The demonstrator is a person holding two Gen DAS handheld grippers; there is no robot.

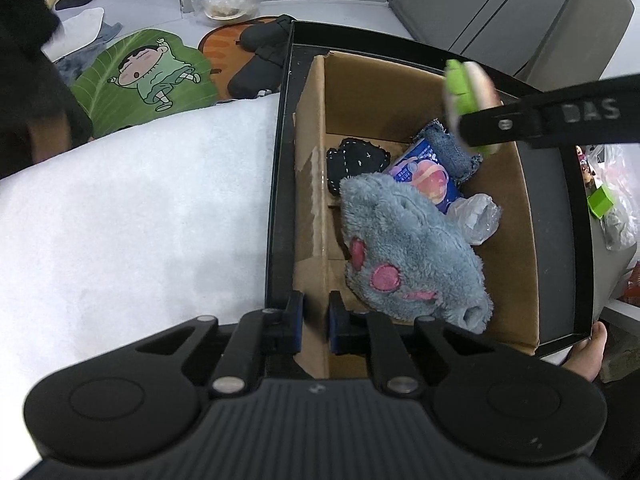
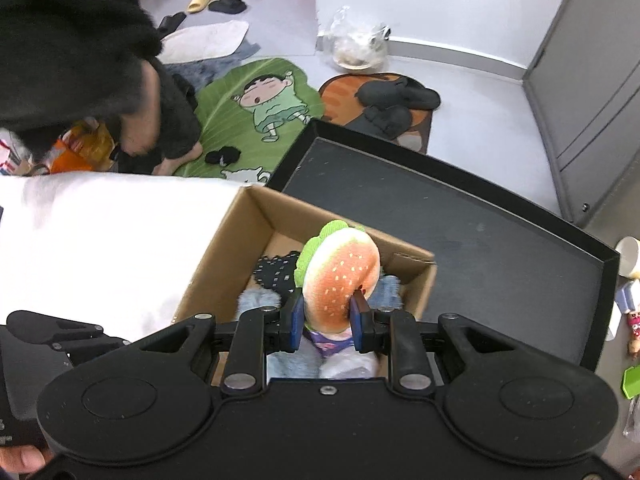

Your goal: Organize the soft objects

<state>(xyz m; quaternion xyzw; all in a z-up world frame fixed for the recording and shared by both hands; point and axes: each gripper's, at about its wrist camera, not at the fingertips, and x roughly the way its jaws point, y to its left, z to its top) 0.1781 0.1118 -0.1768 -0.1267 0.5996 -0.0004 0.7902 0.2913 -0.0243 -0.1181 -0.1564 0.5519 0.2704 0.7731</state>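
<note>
An open cardboard box [image 1: 312, 216] stands in a black tray [image 1: 280, 152]. Inside lie a grey plush with pink patches [image 1: 412, 252], a black stitched piece [image 1: 356, 160], a blue packet [image 1: 428, 176], a denim scrap [image 1: 452, 148] and crumpled clear plastic [image 1: 476, 216]. My left gripper [image 1: 316, 320] is shut on the box's left wall, one pad on each side of the cardboard. My right gripper [image 2: 328, 312] is shut on a plush hamburger [image 2: 340, 276] and holds it above the box [image 2: 224, 256]. The left wrist view shows that burger [image 1: 468, 88] over the box's far right corner.
A white cloth surface [image 1: 140, 220] adjoins the tray on the left. On the floor beyond lie a green cartoon mat [image 2: 260, 112], an orange mat with black slippers [image 2: 396, 104] and a plastic bag [image 2: 356, 48]. A grey cabinet [image 2: 592, 100] stands right. A person in black [image 2: 72, 48] crouches left.
</note>
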